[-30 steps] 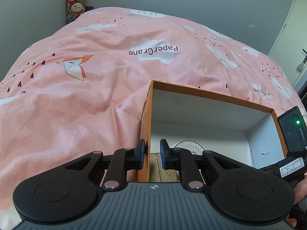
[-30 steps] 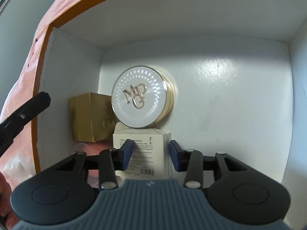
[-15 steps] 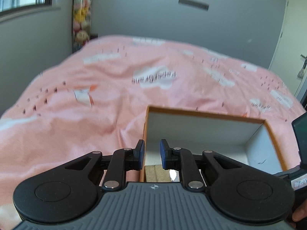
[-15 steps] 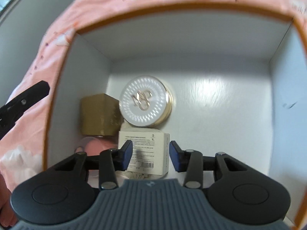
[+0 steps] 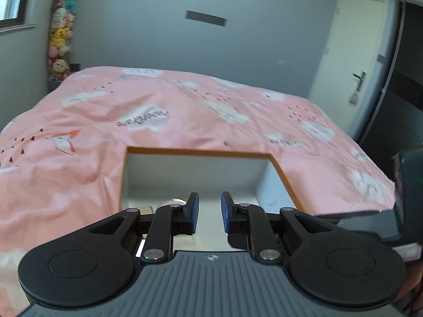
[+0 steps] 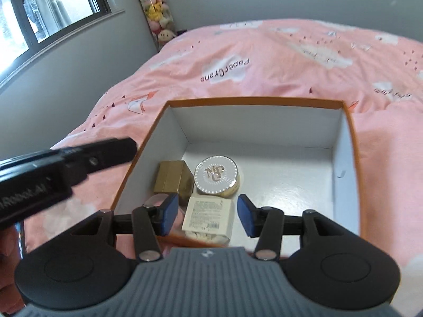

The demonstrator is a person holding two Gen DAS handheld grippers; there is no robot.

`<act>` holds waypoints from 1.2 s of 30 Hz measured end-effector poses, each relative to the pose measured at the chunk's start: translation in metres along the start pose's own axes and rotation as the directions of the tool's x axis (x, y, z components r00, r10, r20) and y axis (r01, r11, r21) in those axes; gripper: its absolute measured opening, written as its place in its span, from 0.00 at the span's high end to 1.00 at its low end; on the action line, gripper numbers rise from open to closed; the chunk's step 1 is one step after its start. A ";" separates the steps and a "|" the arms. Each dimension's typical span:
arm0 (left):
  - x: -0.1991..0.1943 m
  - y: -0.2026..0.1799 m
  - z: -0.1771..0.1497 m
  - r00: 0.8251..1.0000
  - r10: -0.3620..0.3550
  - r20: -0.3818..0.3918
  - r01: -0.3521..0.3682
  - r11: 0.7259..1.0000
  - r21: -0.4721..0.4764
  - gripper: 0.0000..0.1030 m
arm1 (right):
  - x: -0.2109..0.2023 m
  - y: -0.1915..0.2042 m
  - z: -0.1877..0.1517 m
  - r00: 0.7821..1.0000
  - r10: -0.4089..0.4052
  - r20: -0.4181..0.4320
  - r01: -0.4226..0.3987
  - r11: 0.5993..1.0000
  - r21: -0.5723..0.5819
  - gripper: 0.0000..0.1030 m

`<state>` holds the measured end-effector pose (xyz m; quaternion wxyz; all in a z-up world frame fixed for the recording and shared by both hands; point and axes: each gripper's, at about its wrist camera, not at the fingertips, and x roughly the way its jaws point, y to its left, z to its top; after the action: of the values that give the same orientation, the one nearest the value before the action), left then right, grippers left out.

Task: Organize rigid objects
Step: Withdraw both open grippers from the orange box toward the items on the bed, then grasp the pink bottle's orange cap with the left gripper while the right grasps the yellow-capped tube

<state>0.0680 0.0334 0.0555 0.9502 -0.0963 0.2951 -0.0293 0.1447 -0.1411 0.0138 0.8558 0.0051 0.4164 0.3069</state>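
An orange box with white inside [image 6: 253, 101] lies on the bed. In it lie a gold box [image 6: 173, 175], a round white-and-gold compact [image 6: 216, 175] and a white labelled box [image 6: 208, 211]. My right gripper [image 6: 207, 215] hovers over the box's near edge. Its jaws are opening; the white labelled box shows between them lower down, untouched. My left gripper [image 5: 209, 211] hangs above the same box [image 5: 198, 151], shut to a narrow slit with nothing in it. One of its black fingers [image 6: 105, 153] shows at the box's left wall.
A pink duvet with cloud prints [image 6: 290, 60] covers the bed all around the box. A column of plush toys [image 5: 59, 39] stands in the far corner by a window [image 6: 53, 8]. A white door [image 5: 351, 60] and a dark opening are at the right.
Both grippers have risen and drawn back, so the box looks smaller and the room shows. The left gripper has come off the box's left wall. The right jaws have widened.
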 end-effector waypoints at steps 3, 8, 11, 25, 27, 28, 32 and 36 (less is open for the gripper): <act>-0.006 -0.005 -0.013 1.000 -0.022 -0.019 0.023 0.999 0.025 0.77 | -0.014 0.001 -0.015 1.000 -0.025 0.019 0.025 1.000 0.005 0.52; -0.009 0.005 -0.032 0.997 -0.026 -0.078 0.026 1.000 0.002 0.76 | -0.030 0.001 -0.039 0.997 -0.073 0.002 0.073 0.997 -0.002 0.52; -0.006 0.024 -0.046 0.986 -0.059 -0.159 0.048 0.996 -0.078 0.76 | -0.034 -0.005 -0.052 0.996 -0.074 -0.046 0.076 0.996 0.039 0.52; 0.014 0.044 -0.102 0.912 -0.062 -0.405 0.007 0.991 -0.135 0.65 | -0.011 -0.027 -0.088 0.964 -0.011 -0.265 0.059 0.983 0.176 0.66; 0.019 0.046 -0.106 0.902 -0.029 -0.431 -0.027 0.992 -0.122 0.57 | -0.006 -0.022 -0.092 0.958 0.008 -0.287 0.042 0.985 0.166 0.66; 0.021 0.046 -0.107 0.899 -0.012 -0.438 -0.043 0.993 -0.114 0.55 | -0.003 -0.020 -0.094 0.955 0.012 -0.295 0.037 0.987 0.159 0.66; 0.032 0.050 -0.111 0.880 0.015 -0.475 -0.079 0.990 -0.116 0.45 | 0.017 -0.009 -0.092 0.943 0.015 -0.332 0.024 0.994 0.111 0.66; 0.044 0.058 -0.117 0.865 0.017 -0.502 -0.099 0.986 -0.137 0.44 | 0.040 -0.004 -0.083 0.933 0.019 -0.359 0.011 0.997 0.081 0.66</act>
<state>0.0381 0.0663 -0.0749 0.8314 -0.1513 0.5347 -0.0011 0.1059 -0.1434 -0.0691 0.7638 -0.0151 0.5780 0.2869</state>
